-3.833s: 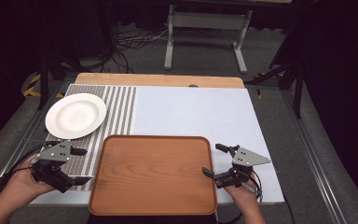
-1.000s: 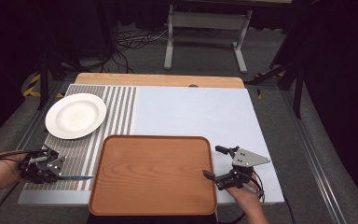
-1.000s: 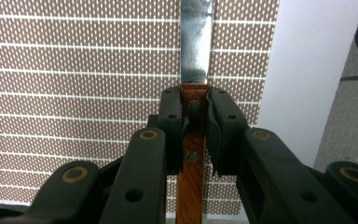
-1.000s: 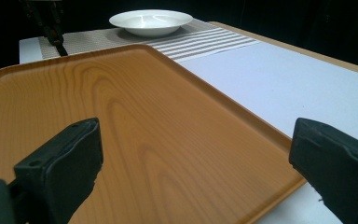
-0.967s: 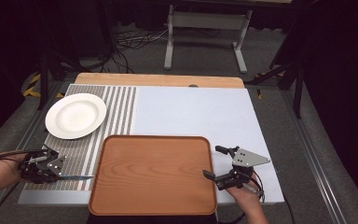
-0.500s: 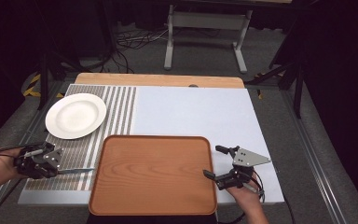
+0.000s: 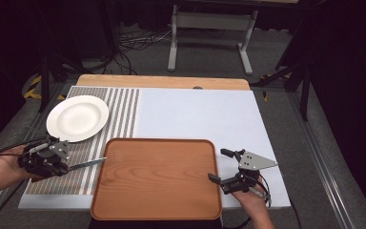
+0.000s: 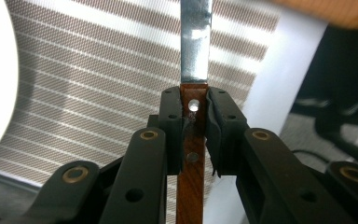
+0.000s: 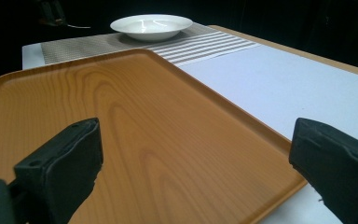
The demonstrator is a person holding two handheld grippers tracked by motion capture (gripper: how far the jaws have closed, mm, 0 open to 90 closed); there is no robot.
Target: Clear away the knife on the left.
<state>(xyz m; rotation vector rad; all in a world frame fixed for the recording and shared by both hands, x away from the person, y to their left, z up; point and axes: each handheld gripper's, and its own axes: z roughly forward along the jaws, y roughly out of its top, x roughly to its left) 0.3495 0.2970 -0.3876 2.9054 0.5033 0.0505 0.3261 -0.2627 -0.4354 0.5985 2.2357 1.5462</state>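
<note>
Between left jaws, knife (image 8: 195, 84) handle (blade forward)

White plate (image 7: 77, 117) on a placemat (image 7: 119, 112) striped grey and white — pale blue-grey sheet (image 7: 200, 114) beside it, light wood desk (image 7: 162, 82) edge behind. Tray (image 7: 157, 179) in orange-brown wood grain. Knife (image 8: 193, 93) — reddish-brown handle, silver blade — between black jaws.

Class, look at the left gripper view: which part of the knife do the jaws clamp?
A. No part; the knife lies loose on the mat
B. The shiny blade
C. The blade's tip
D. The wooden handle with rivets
D. The left gripper presses both pads on the brown riveted handle of the knife, whose metal blade sticks out beyond the jaws.
</note>
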